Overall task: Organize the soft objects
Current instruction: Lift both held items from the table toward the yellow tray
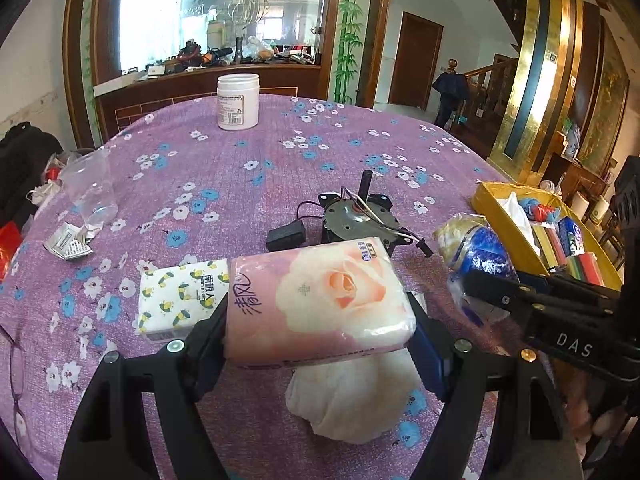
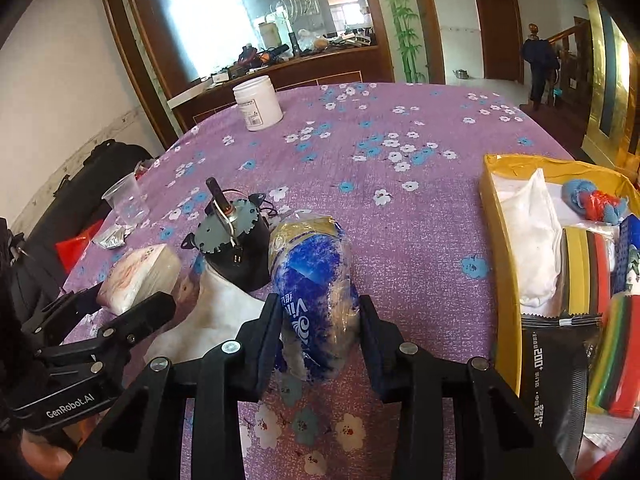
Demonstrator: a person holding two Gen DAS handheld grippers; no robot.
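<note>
My left gripper (image 1: 318,308) is shut on a pink rose-print tissue pack (image 1: 320,296), which it holds flat above a crumpled white cloth (image 1: 352,396). A lemon-print tissue pack (image 1: 180,296) lies just to its left. In the right wrist view, a blue-and-clear tissue pack (image 2: 316,280) lies on the purple flowered tablecloth (image 2: 400,220) between the jaws of my right gripper (image 2: 319,300). The left finger (image 2: 272,320) touches the pack, and a thin gap shows at the right one. The yellow box (image 2: 500,240) of soft items stands to the right.
A grey motor with wires (image 1: 356,216) sits behind the packs. A white jar (image 1: 237,100) stands at the far edge, and a clear plastic cup (image 1: 90,188) with paper scraps at the left. A black packet (image 2: 556,364) leans on the box's near end.
</note>
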